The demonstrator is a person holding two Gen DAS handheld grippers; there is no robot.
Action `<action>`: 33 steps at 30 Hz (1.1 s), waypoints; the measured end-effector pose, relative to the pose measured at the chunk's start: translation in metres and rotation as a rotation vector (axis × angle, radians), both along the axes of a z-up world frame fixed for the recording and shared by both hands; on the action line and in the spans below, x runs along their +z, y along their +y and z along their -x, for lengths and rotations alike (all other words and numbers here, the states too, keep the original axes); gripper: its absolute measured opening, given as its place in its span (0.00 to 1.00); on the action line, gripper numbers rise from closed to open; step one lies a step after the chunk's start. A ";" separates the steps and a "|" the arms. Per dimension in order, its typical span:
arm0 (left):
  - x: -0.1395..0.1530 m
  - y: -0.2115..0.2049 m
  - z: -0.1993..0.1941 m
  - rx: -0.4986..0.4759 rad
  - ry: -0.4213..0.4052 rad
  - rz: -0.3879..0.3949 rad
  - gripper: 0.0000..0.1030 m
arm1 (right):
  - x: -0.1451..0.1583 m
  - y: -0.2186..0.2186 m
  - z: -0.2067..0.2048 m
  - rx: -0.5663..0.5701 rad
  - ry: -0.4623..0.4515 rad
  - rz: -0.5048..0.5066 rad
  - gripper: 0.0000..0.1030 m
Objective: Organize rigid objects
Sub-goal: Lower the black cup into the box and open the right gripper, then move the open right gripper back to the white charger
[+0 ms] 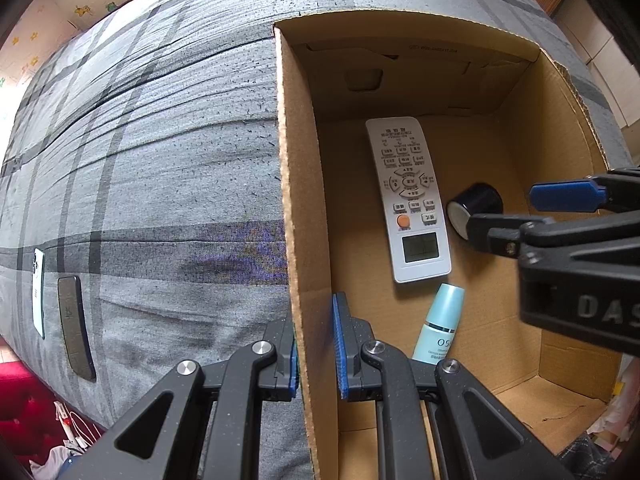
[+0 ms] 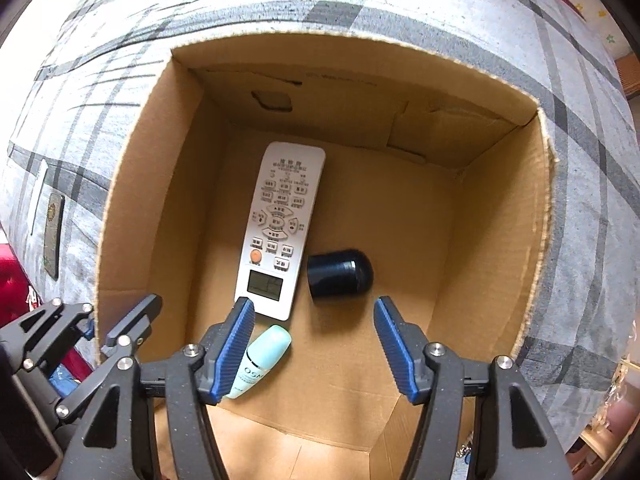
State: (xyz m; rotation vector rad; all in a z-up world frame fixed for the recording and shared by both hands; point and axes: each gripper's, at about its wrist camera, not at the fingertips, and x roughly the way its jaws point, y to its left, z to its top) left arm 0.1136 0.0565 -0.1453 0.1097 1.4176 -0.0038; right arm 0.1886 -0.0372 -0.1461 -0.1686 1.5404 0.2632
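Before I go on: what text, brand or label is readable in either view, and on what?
"DAS", cut off by the frame edge: on the right claw body.
"OS", partly hidden: on the pale blue bottle; the smaller print below is unreadable.
Button labels and heading on the white remote: too blurred to read.
Faint print on the cardboard box back flap: unreadable.

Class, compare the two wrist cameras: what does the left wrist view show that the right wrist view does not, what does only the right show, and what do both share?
Only the left wrist view shows the left hand-held gripper clamped on the cardboard box wall.

Only the right wrist view shows the right hand-held gripper open and empty, and the dark cap unobstructed.

Both show the white remote, the teal bottle, and two phones on the grey plaid cloth.
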 end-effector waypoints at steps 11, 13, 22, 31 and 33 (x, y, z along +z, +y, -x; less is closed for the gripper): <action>-0.001 -0.002 0.001 -0.004 -0.001 -0.009 0.14 | 0.032 -0.013 0.009 -0.032 -0.060 -0.020 0.74; -0.001 -0.003 0.001 -0.004 -0.001 -0.011 0.14 | 0.041 -0.015 0.011 -0.029 -0.078 -0.024 0.81; 0.000 -0.003 0.000 -0.002 0.000 -0.014 0.14 | 0.067 -0.026 0.023 -0.032 -0.154 -0.060 0.99; 0.000 -0.003 0.001 -0.004 -0.001 -0.017 0.14 | 0.091 -0.053 0.030 -0.076 -0.196 -0.081 1.00; 0.000 -0.003 0.000 -0.003 0.000 -0.017 0.14 | 0.095 -0.062 0.033 -0.090 -0.207 -0.077 1.00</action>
